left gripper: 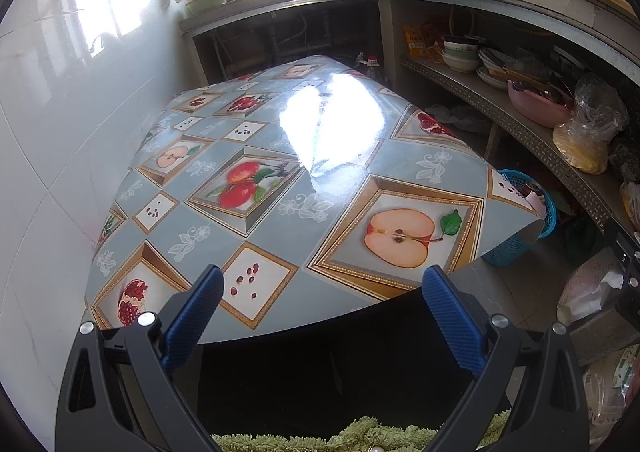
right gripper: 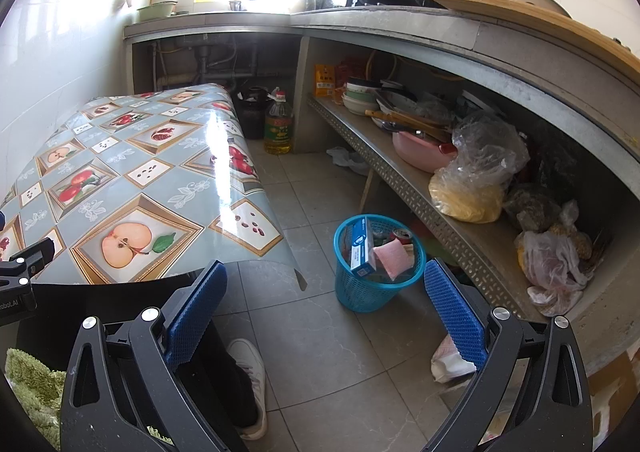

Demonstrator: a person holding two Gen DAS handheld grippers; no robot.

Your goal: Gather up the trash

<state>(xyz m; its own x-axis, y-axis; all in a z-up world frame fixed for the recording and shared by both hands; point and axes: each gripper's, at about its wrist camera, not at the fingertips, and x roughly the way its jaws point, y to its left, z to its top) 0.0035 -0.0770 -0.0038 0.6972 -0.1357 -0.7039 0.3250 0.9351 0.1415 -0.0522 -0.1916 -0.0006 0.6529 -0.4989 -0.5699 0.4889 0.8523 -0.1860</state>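
Wall: white tiles (left gripper: 60, 100) run along the far left, just beside the table.
Table: a cloth printed with apples and pomegranates (left gripper: 280, 180) covers it; the top is bare and glare from the window lies across the middle.
Left gripper: the left gripper (left gripper: 322, 292) hangs over the near table edge with its blue fingers (left gripper: 196, 312) spread wide apart, nothing between them.
Rug: a green shaggy piece (left gripper: 360, 436) shows at the bottom edge below that gripper.
Shoe: a white shoe (right gripper: 250, 380) stands on the grey floor tiles beside the table.
Oil bottle: a big yellow bottle (right gripper: 278, 128) stands on the floor near the table's far corner.
Basket: a blue plastic basket (right gripper: 376, 264) sits on the floor right of the table, under the shelf edge; it holds a blue-and-white box (right gripper: 362, 248), a pink wrapper (right gripper: 394, 258) and a red can (right gripper: 402, 235).
Right gripper: the right gripper (right gripper: 324, 288) hovers above the floor near the basket, fingers wide apart and empty.
Floor scrap: a crumpled white-and-pink bit (right gripper: 450, 362) lies on the tiles, partly hidden behind the right finger.
Shelf: bowls, a pink basin (right gripper: 420, 154) and plastic bags (right gripper: 484, 168) crowd it.
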